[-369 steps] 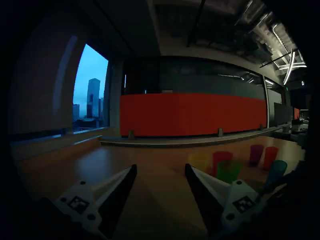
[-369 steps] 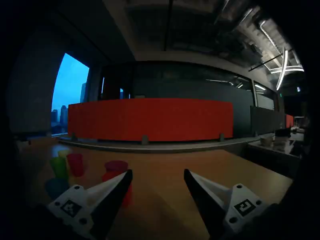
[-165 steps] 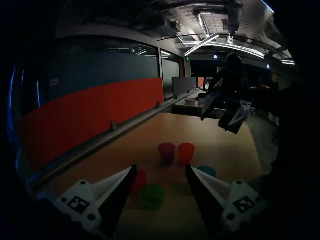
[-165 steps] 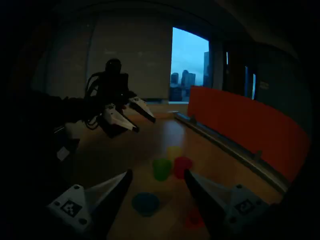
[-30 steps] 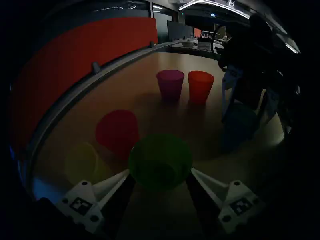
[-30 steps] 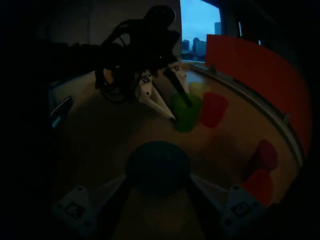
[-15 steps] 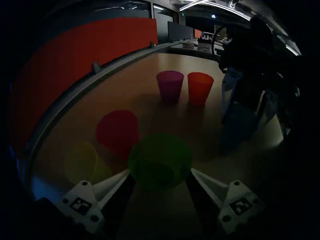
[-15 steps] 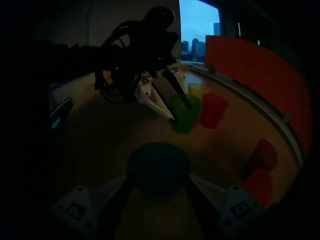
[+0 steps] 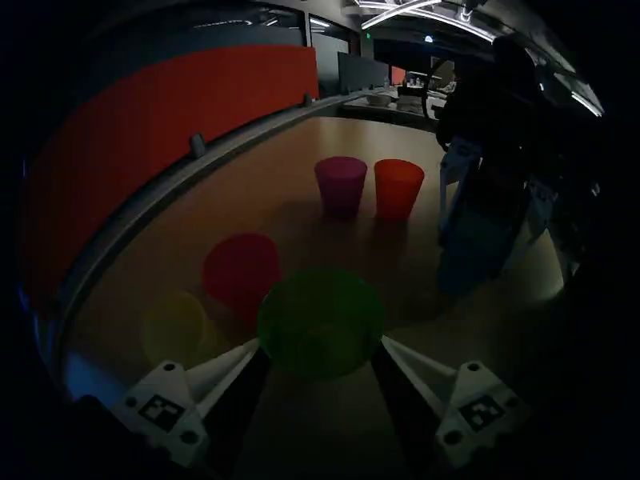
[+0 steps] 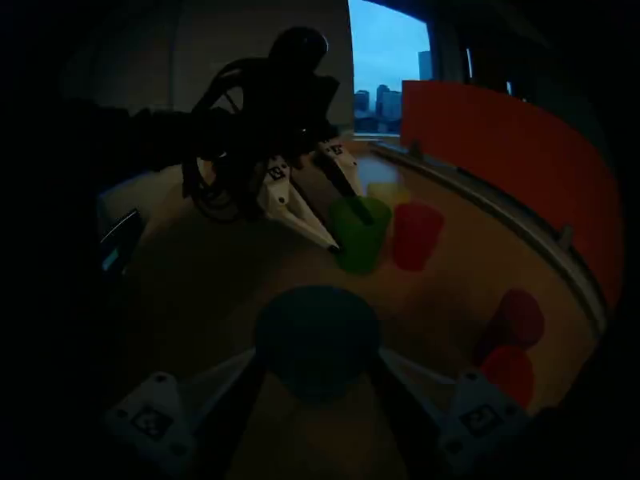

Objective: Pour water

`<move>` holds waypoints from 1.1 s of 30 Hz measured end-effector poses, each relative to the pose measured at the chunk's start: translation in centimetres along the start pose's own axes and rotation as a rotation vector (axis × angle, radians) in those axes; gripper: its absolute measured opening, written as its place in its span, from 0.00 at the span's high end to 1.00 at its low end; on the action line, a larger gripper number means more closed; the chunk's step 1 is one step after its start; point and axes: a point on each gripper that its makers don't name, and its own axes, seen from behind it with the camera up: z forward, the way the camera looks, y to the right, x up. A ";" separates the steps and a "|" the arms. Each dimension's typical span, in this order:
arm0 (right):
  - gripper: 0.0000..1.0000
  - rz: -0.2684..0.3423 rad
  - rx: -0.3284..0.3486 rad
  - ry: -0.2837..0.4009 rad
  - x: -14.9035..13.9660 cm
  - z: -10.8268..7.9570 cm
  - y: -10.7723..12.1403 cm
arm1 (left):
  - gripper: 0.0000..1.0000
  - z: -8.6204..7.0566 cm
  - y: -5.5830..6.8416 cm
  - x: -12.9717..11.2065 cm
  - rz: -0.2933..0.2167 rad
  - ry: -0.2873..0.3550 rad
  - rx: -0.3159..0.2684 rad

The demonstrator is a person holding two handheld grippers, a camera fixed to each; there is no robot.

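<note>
The room is dim, and both grippers are low over the pale wooden counter. In the left gripper view, the left gripper has its two white fingers closed against the sides of a translucent green plastic cup, which sits upright between them at the near end of a group of cups. Just beyond it to the left stands a red plastic cup, with a faint yellow plastic cup beside that, farther left. Farther off, a purple plastic cup and an orange plastic cup stand close together, side by side. Over on the right, the right gripper reaches in from a dark arm, its fingers flanking a blue-green plastic cup. In the right gripper view that blue-green plastic cup is upright between the two near fingers, both pressed to its sides, and the left gripper shows beyond it around the green one. A long red partition panel runs along the counter's far edge, and a window shows blue dusk sky. It is too dark to tell whether any cup holds water.
</note>
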 end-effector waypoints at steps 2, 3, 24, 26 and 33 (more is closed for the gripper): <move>0.01 0.001 -0.006 0.009 0.4 -0.3 0.0 | 0.19 -0.4 0.0 0.3 -0.001 0.010 0.007; 0.01 0.000 -0.009 0.014 0.7 -0.5 0.0 | 0.19 -0.6 0.0 0.5 -0.004 0.015 0.010; 0.01 0.006 -0.094 0.121 6.5 -5.4 -0.6 | 0.19 -7.3 0.6 4.9 -0.052 0.146 0.110; 0.02 0.006 -0.102 0.131 7.0 -5.8 -0.7 | 0.19 -8.0 0.7 5.4 -0.059 0.164 0.117; 0.02 0.002 -0.126 0.157 8.4 -6.8 -1.1 | 0.19 -9.8 1.2 6.5 -0.063 0.204 0.139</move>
